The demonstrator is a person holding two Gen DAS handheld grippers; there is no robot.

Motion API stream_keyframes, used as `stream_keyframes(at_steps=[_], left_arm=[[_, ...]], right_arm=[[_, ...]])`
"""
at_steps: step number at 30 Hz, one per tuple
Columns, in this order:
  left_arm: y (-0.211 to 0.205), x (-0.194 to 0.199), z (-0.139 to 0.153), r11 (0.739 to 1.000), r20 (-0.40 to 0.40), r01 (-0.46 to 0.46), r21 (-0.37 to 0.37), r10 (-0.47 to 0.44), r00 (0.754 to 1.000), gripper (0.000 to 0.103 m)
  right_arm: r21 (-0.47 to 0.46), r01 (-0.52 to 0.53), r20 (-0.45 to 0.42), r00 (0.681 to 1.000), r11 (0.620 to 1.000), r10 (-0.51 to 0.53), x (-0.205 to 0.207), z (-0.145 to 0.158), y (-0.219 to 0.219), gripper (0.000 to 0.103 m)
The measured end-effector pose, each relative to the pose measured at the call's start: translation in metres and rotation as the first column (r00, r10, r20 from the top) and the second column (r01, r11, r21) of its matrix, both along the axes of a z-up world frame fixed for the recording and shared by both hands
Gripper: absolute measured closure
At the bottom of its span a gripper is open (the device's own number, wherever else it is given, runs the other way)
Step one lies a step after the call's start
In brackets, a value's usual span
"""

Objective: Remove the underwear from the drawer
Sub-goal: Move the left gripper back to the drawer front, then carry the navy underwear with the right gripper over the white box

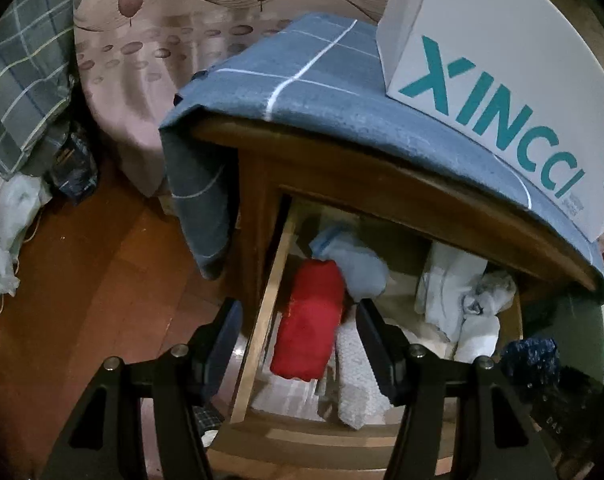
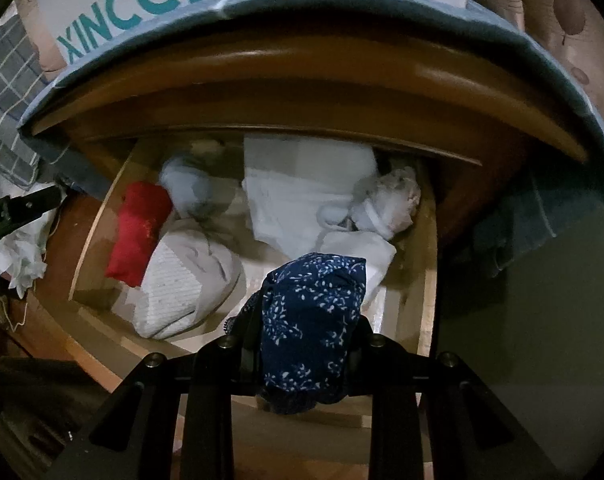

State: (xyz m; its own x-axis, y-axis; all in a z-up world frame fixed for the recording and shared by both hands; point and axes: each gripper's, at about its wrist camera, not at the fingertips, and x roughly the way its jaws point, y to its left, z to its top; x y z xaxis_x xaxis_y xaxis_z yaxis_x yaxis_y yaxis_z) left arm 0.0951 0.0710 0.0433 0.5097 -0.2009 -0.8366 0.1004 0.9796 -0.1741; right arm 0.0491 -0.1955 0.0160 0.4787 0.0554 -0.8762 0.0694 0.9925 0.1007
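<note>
The wooden drawer (image 1: 262, 320) stands pulled out and holds several rolled garments. My left gripper (image 1: 298, 312) hangs open over its left end. A red roll (image 1: 310, 320) shows between the fingers, and the pads do not press on it. Beside the red roll lie a pale blue roll (image 1: 358, 268) and a white textured roll (image 1: 358, 376). My right gripper (image 2: 308, 320) is shut on navy underwear with a white leaf print (image 2: 310, 328), lifted over the drawer's front right. The cloth hides its fingertips. This navy underwear (image 1: 530, 356) also shows at the right edge of the left wrist view.
A white shoe box (image 1: 502, 80) stands on a blue checked cloth (image 1: 322, 92) that covers the cabinet top and overhangs the drawer. White folded garments (image 2: 302, 196) fill the drawer's back right. A pink curtain (image 1: 142, 60), wooden floor (image 1: 102, 260) and white plastic bags (image 1: 2, 240) lie left.
</note>
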Motion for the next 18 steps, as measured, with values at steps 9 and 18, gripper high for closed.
stream_keyframes(at_steps=[9, 18], left_arm=[[-0.004, -0.001, 0.003, 0.999, 0.007, 0.028, 0.02, -0.028, 1.0, 0.042], [-0.018, -0.008, 0.007, 0.993, 0.041, 0.091, 0.075, -0.094, 0.995, 0.042]], right_arm=[[0.042, 0.012, 0.03, 0.999, 0.999, -0.013, -0.013, 0.031, -0.001, 0.078], [0.036, -0.042, 0.093, 0.995, 0.998, 0.039, -0.026, 0.085, 0.006, 0.078]])
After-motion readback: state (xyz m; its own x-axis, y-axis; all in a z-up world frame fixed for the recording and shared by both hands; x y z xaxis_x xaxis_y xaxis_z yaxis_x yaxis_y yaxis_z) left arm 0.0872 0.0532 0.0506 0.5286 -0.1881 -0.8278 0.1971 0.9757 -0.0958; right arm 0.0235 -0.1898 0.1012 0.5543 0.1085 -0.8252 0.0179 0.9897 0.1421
